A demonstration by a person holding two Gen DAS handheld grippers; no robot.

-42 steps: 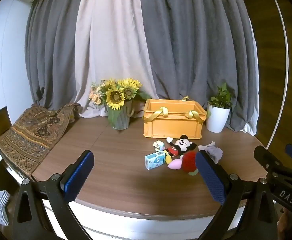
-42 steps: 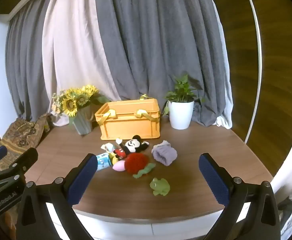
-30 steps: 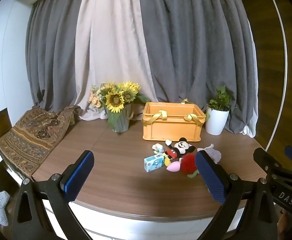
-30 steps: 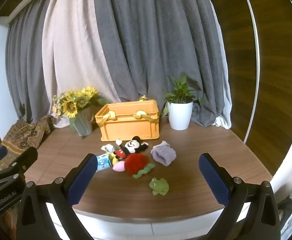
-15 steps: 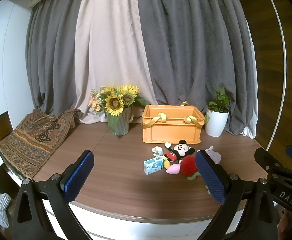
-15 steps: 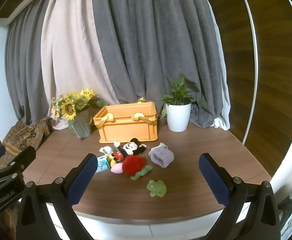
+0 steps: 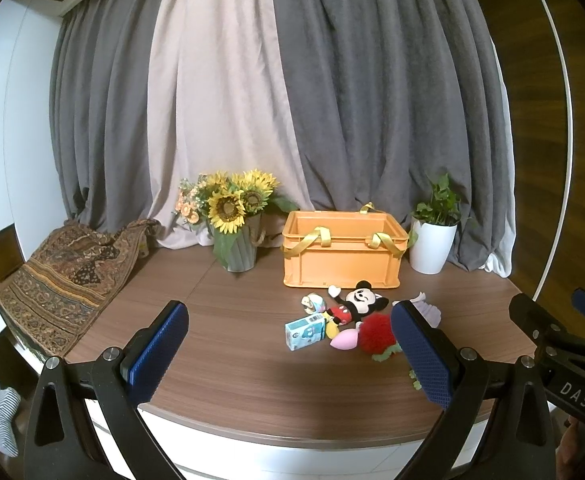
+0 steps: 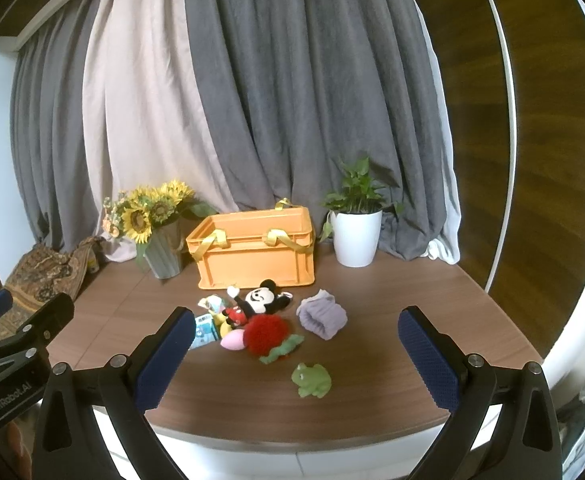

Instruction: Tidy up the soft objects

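Note:
An orange crate [image 7: 342, 256] [image 8: 254, 254] with yellow strap handles stands at the back of the round wooden table. In front of it lies a cluster of soft toys: a mouse plush [image 8: 256, 302] [image 7: 354, 300], a red pompom [image 8: 266, 330] [image 7: 374, 334], a pink egg-shaped toy [image 8: 232, 339], a small blue box [image 7: 305, 331], a lilac knit piece [image 8: 322, 318] and a green frog [image 8: 311, 379]. My left gripper [image 7: 288, 354] and right gripper [image 8: 298, 358] are both open and empty, held back near the table's front edge, well short of the toys.
A vase of sunflowers [image 7: 232, 220] stands left of the crate and a white potted plant [image 8: 356, 236] right of it. A patterned cloth [image 7: 68, 276] drapes over the table's left side. Curtains hang behind. The table's front edge [image 8: 292, 438] curves below my fingers.
Both views have tilted or risen slightly, so the table and toys sit a little lower in frame. Nothing on the table has moved; both grippers stay open.

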